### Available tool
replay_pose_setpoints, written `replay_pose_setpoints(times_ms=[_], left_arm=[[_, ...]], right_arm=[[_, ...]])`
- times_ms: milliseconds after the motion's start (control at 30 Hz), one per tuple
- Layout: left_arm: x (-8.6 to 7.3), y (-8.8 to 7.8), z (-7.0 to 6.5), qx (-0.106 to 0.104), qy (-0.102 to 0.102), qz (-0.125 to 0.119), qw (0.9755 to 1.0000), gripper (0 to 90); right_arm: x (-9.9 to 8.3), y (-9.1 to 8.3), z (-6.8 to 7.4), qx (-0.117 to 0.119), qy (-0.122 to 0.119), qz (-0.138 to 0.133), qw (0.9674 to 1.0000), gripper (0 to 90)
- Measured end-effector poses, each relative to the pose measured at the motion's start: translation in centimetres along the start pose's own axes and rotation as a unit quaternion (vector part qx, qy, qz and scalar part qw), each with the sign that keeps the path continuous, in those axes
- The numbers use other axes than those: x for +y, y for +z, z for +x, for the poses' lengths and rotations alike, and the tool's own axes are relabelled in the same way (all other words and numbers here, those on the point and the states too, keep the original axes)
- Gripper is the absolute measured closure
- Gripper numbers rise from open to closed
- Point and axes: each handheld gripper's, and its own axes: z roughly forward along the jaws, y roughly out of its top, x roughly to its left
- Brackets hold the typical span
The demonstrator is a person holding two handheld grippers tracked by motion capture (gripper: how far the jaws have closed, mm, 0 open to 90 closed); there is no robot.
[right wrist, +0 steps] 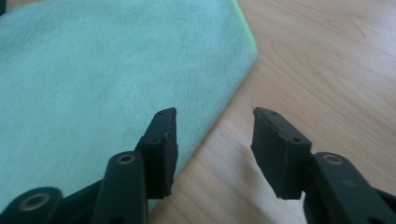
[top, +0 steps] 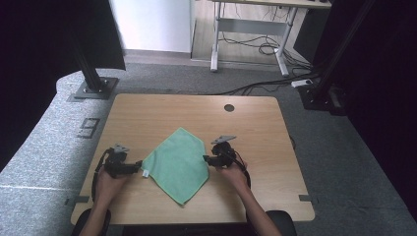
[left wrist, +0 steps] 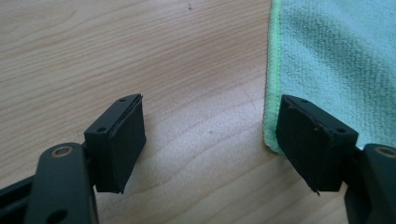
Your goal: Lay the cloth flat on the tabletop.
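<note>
Cloth (top: pixel 178 163), one: green microfibre with a fine looped nap and a brighter stitched hem, a rough square laid flat as a diamond, in the lower centre of the high view. A small white tag sits at its left corner. It lies on the worktop between the two hand-held grippers.

Worktop (top: pixel 147 113), one: pale wood-grain laminate, rectangular with rounded corners, with one round dark hole near its far edge in the upper centre.

Left hand-held gripper (top: pixel 136 166), one: black, two flat rectangular pads, grey plate on top, held at the lower left of the high view, at the cloth's left corner. In the left gripper view its jaws stand spread; bare wood lies between them, and the right-hand pad (left wrist: pixel 308 140) overlaps the hem without pinching it.

Right hand-held gripper (top: pixel 206 159), one: same build, at the lower right of centre, at the cloth's right corner. In the right gripper view its jaws stand parted, gripping nothing; the cloth's edge runs through the gap, with the left-hand pad (right wrist: pixel 163 144) over the fabric and the other over wood.

Hands, two, one on each gripper, entering from the bottom edge.
</note>
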Motion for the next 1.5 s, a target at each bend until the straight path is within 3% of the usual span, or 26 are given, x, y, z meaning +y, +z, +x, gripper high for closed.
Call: replay_pose_setpoints(times_ms=[133,300,333,367,400,467,700,900,967,1067,1367,1500], left_arm=[[0.0,-0.1,0.1,-0.004,0.002,0.001,1.0,24.4],[-0.1,-0.1,0.1,-0.005,0.004,0.0,1.0,24.4],[-0.1,-0.1,0.1,-0.005,0.004,0.0,1.0,24.4],[-0.1,-0.1,0.2,-0.005,0.004,0.0,1.0,24.3],[-0.1,0.0,0.2,-0.006,0.005,-0.001,1.0,24.3],[-0.1,0.0,0.2,-0.007,0.006,-0.001,1.0,24.3],[-0.1,0.0,0.3,-0.01,0.009,-0.003,0.9999,24.2],[-0.1,0.0,0.3,-0.012,0.011,-0.005,0.9999,24.2],[-0.1,0.0,0.3,-0.012,0.011,-0.005,0.9999,24.3],[-0.1,0.0,0.3,-0.013,0.012,-0.005,0.9998,24.3],[-0.1,0.1,0.4,-0.015,0.015,-0.006,0.9998,24.3],[-0.1,0.1,0.3,-0.015,0.017,-0.007,0.9997,24.3]], right_arm=[[0.6,0.5,0.2,0.008,0.006,0.0,0.9999,54.1],[0.5,1.6,0.6,0.0,0.009,0.021,0.9997,59.3],[0.4,1.8,0.4,0.0,0.014,0.025,0.9996,62.1],[0.1,2.2,0.3,0.008,0.026,0.032,0.9991,71.7],[0.1,2.2,0.3,0.008,0.026,0.032,0.9991,71.7],[0.1,2.2,0.4,0.021,0.038,0.031,0.9986,82.0],[1.0,1.4,1.1,0.009,0.017,0.021,0.9996,86.4],[3.1,0.4,3.4,0.019,-0.015,0.008,0.9997,86.5],[4.0,0.7,4.8,0.028,-0.036,0.009,0.9989,86.4],[4.4,1.2,5.7,0.035,-0.046,0.014,0.9983,86.4],[5.2,4.8,10.2,0.063,-0.086,0.04,0.9935,86.0],[4.9,6.6,11.0,0.078,-0.092,0.055,0.9912,85.6]])
